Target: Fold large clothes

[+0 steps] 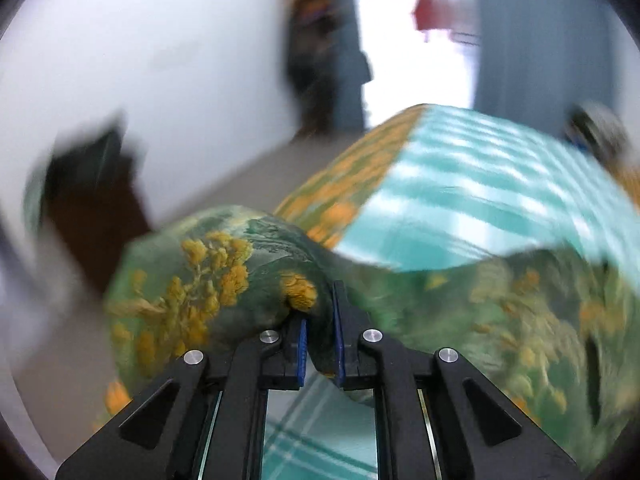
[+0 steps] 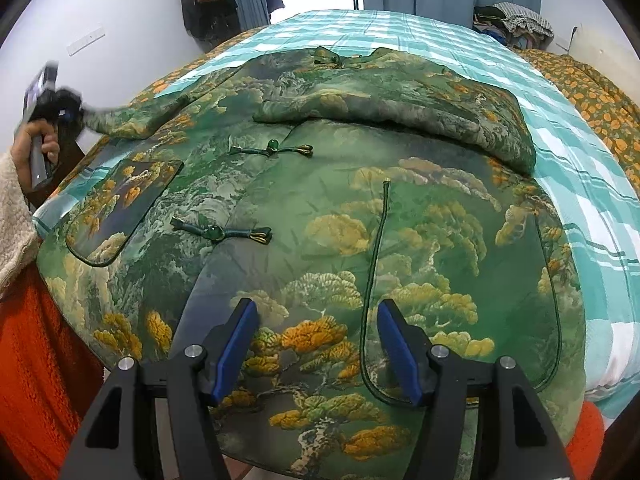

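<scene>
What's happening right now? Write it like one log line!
left tool: shut on sleeve | right tool: open over jacket | other sleeve: folded in

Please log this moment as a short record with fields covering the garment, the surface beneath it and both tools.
garment: green padded jacket with gold pine print, spread front-up, knot fastenings done up
right sleeve: already folded across the chest
surface: bed with teal checked sheet
left tool: shut on the end of the other sleeve, lifted off the bed; view blurred
right tool: open, above the jacket's hem, gripping nothing
fold status: one sleeve folded, second in hand
</scene>
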Action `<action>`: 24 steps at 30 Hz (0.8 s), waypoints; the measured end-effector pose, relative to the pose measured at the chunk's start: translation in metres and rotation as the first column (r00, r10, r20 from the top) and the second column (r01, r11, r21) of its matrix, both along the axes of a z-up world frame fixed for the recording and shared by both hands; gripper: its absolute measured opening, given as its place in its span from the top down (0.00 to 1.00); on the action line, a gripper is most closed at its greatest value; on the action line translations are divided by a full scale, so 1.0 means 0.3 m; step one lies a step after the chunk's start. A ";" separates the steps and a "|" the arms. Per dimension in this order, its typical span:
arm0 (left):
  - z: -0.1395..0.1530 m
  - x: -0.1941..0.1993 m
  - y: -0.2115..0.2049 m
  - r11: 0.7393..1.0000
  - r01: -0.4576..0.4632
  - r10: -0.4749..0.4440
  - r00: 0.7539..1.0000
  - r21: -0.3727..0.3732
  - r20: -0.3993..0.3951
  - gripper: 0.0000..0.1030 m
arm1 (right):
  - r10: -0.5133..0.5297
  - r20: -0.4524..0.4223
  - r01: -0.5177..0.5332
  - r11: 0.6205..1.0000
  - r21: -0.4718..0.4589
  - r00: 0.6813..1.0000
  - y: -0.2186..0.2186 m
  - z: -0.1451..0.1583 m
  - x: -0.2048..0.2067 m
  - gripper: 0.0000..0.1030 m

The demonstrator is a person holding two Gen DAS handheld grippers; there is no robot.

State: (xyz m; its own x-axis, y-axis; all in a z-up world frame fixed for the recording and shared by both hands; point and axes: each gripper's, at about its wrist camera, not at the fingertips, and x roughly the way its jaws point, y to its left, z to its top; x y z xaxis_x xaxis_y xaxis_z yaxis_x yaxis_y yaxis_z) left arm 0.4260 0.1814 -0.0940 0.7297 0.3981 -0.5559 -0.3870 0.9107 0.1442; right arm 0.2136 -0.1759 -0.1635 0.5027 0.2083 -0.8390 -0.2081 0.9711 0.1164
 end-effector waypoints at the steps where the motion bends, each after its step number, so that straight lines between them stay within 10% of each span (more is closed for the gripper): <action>1: 0.020 0.004 -0.090 0.994 0.070 -0.071 0.997 0.079 0.006 0.92 | -0.001 0.003 0.001 1.000 0.005 1.000 0.000 0.002 0.000 0.38; 3: 0.033 -0.012 -0.276 0.950 0.218 -0.222 0.975 0.224 -0.005 0.92 | -0.004 0.007 0.004 1.000 0.011 1.000 0.000 0.005 -0.001 0.38; 6: -0.033 -0.040 -0.550 0.814 0.409 -0.411 0.907 0.413 -0.088 0.91 | -0.014 0.017 0.014 1.000 0.018 1.000 -0.013 0.014 -0.010 0.38; 8: -0.115 -0.059 -0.676 0.739 0.502 -0.482 0.860 0.450 -0.167 0.88 | -0.030 0.024 0.029 0.999 0.022 0.999 -0.032 0.022 -0.016 0.38; 11: -0.253 -0.080 -0.795 0.693 0.619 -0.535 0.785 0.368 -0.313 0.66 | -0.055 0.030 0.054 0.998 0.031 0.998 -0.064 0.030 -0.023 0.38; 16: -0.368 -0.135 -0.780 0.762 0.634 -0.539 0.734 0.131 -0.413 0.52 | -0.101 0.043 0.099 0.994 0.046 0.994 -0.116 0.052 -0.032 0.38; 24: -0.265 -0.248 -0.584 0.876 0.479 -0.474 0.837 -0.054 -0.274 0.24 | -0.093 0.075 0.074 0.970 0.231 0.993 -0.116 0.139 0.204 0.38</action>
